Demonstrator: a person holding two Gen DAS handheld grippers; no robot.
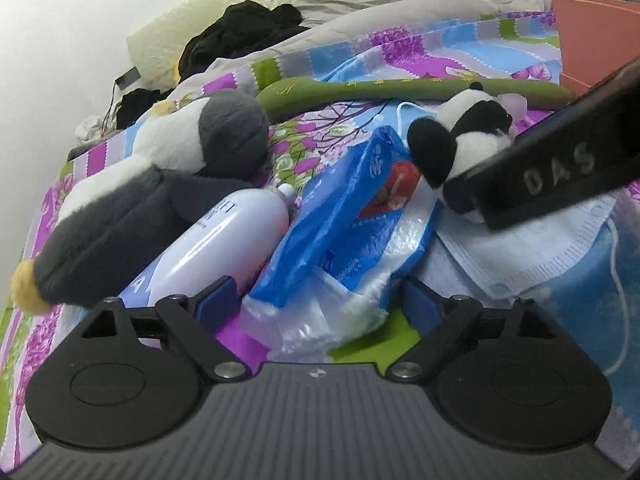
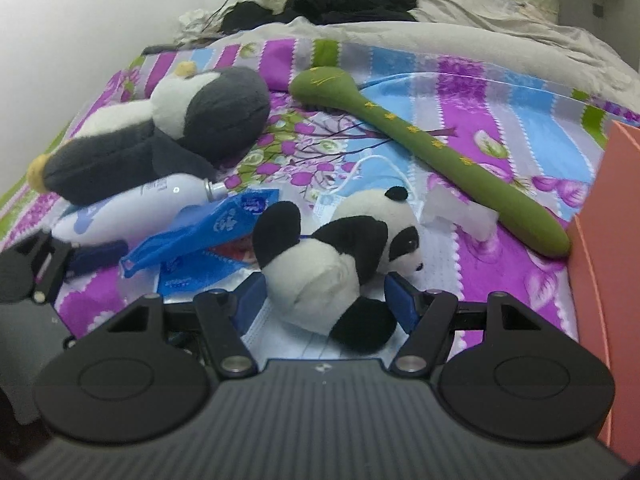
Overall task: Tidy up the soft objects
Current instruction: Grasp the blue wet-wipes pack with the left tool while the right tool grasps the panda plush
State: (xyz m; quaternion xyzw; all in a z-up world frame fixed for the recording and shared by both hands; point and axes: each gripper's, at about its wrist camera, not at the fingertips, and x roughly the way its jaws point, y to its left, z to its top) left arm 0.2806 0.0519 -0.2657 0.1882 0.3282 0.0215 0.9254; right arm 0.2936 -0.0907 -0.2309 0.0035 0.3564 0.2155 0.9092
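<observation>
Tilted downward, both tools: left gripper (image 1: pixel 316 300) gapes around the tissue pack (image 1: pixel 348 220); right gripper (image 2: pixel 324 300) straddles the panda (image 2: pixel 332 264), contact unclear.

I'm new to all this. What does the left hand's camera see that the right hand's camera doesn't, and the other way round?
Only the left view shows the right gripper from outside, at the panda, and much of the white face mask.

Only the right view shows the panda toy between its own fingers, and the whole green stick toy.

Both show the penguin plush, white bottle, blue tissue pack and orange box.
</observation>
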